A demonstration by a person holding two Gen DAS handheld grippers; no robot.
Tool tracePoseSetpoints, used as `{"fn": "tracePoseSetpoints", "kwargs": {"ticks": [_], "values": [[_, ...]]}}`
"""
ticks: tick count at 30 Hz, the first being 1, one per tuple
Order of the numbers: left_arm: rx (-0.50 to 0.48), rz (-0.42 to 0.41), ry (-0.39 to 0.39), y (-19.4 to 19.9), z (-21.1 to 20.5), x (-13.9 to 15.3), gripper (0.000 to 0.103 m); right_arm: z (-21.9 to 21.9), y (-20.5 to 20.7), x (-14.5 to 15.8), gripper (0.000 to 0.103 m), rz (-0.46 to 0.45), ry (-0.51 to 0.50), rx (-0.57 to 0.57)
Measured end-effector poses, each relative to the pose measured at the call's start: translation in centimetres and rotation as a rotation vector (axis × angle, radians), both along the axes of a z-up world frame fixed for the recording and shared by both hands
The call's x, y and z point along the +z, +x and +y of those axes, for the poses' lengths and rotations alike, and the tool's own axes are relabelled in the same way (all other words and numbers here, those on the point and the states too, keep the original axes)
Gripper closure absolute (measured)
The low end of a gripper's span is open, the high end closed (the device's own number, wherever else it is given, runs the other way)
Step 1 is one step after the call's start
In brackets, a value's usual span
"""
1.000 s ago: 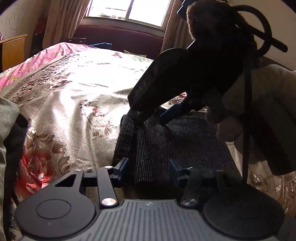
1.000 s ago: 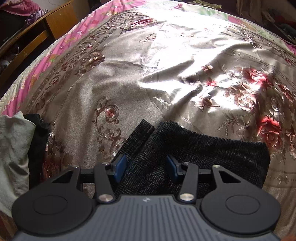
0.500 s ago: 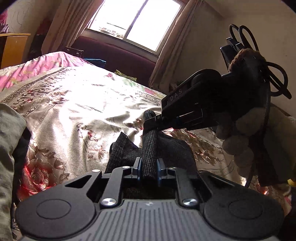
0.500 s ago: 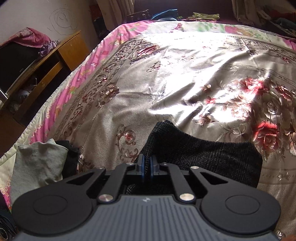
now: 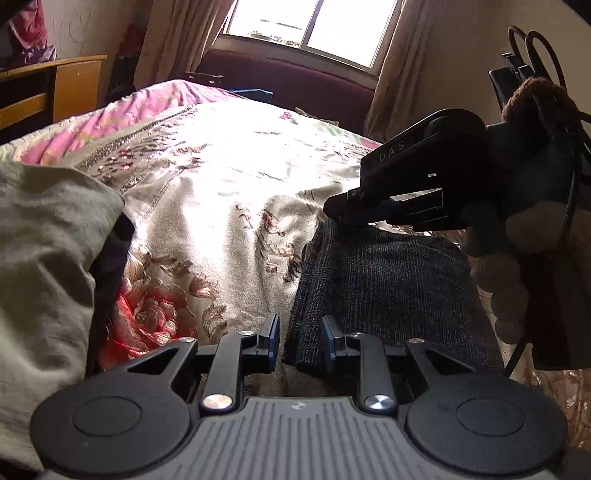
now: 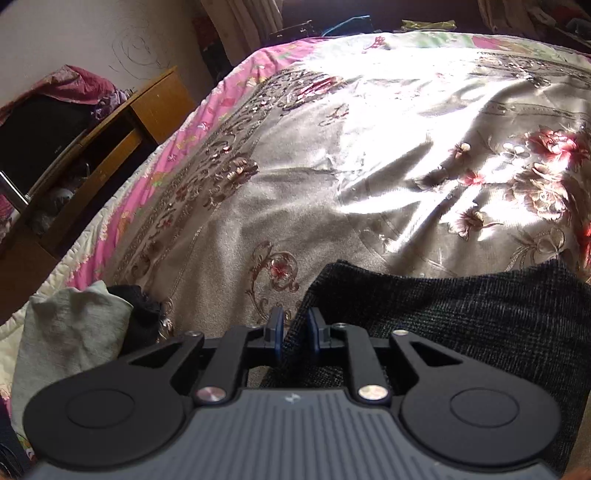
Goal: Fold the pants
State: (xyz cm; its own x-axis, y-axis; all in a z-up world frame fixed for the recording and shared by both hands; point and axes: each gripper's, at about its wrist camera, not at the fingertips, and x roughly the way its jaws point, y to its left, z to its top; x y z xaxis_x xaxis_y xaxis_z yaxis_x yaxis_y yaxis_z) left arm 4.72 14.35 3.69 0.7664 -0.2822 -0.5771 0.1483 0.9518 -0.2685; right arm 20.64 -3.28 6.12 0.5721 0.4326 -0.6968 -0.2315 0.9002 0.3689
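Dark knit pants (image 5: 388, 280) lie folded in a flat block on a floral bedspread (image 5: 221, 192). My left gripper (image 5: 299, 338) is open, its fingers astride the near left corner of the pants. The right gripper (image 5: 343, 212) shows in the left wrist view at the far edge of the pants. In the right wrist view my right gripper (image 6: 294, 332) is open a little, its blue pads either side of the left edge of the pants (image 6: 461, 314). Whether they touch the cloth is unclear.
A pile of grey-green and black clothes (image 5: 48, 258) lies on the bed to the left, also in the right wrist view (image 6: 74, 332). A wooden cabinet (image 6: 110, 129) stands beside the bed. A window (image 5: 310, 26) and a dark red headboard are beyond.
Both grippers were shut on a raised fold of the pants half a second ago. Both have now opened and the pants lie flat on the bed.
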Motion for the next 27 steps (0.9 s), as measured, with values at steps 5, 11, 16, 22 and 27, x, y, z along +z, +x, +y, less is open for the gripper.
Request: {"fn": "tracePoseSetpoints", "kwargs": {"ticks": [5, 11, 16, 22, 27], "values": [[-0.002, -0.112, 0.138, -1.3, -1.2, 3.2, 0.062, -0.1, -0.6, -0.4, 0.086, 0.001, 0.044, 0.002], [-0.1, -0.044, 0.175, 2.7, -4.2, 0.7, 0.061, -0.9, -1.3, -2.5, 0.086, -0.012, 0.006, 0.045], [-0.071, 0.062, 0.182, 5.3, -3.4, -1.8, 0.048, -2.2, 1.0, -5.0, 0.099, 0.062, 0.073, 0.008], [-0.073, 0.005, 0.171, 4.9, -3.2, 1.3, 0.048, -10.8, -5.4, -1.3, 0.077, -0.043, 0.169, -0.084], [-0.124, -0.002, 0.193, 6.3, -4.3, 1.2, 0.043, -19.3, -10.0, -3.0, 0.058, -0.009, 0.148, -0.241]]}}
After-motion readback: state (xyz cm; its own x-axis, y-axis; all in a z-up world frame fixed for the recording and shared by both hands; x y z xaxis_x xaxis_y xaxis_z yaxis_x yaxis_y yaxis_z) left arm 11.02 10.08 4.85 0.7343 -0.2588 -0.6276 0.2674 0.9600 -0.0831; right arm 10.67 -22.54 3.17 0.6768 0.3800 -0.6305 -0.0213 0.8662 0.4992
